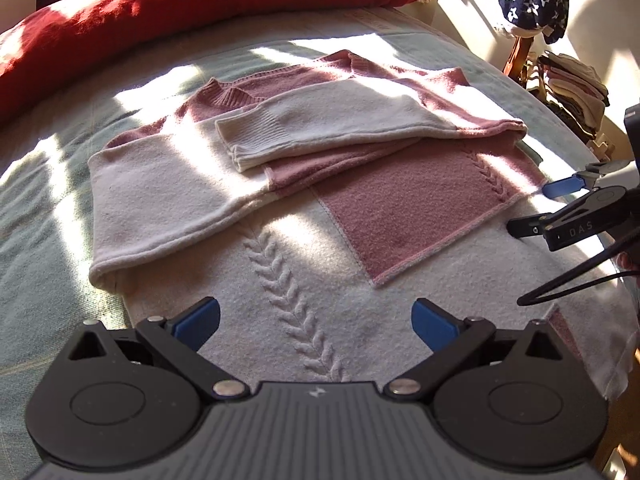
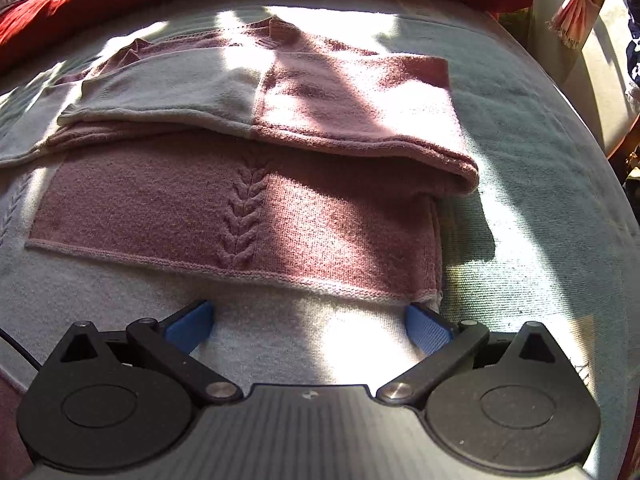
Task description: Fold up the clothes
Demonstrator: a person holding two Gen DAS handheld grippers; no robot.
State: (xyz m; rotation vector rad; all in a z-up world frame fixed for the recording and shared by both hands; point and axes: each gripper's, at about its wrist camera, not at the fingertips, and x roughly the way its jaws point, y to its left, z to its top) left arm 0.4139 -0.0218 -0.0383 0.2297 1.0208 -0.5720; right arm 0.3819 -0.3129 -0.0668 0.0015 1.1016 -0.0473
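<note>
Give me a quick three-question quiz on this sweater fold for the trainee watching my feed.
1. True or false: both sleeves of the pink and cream sweater are already folded across its body.
2. What lies between the left gripper's fingers? A) a sleeve cuff B) the cream lower body with its braid pattern C) the red blanket
3. Fill in: the right gripper hangs open over the sweater's lower part, near its ____ edge in the right wrist view.

Key: 1 true; 2 B; 3 right. The red blanket lies at the far side of the bed.
</note>
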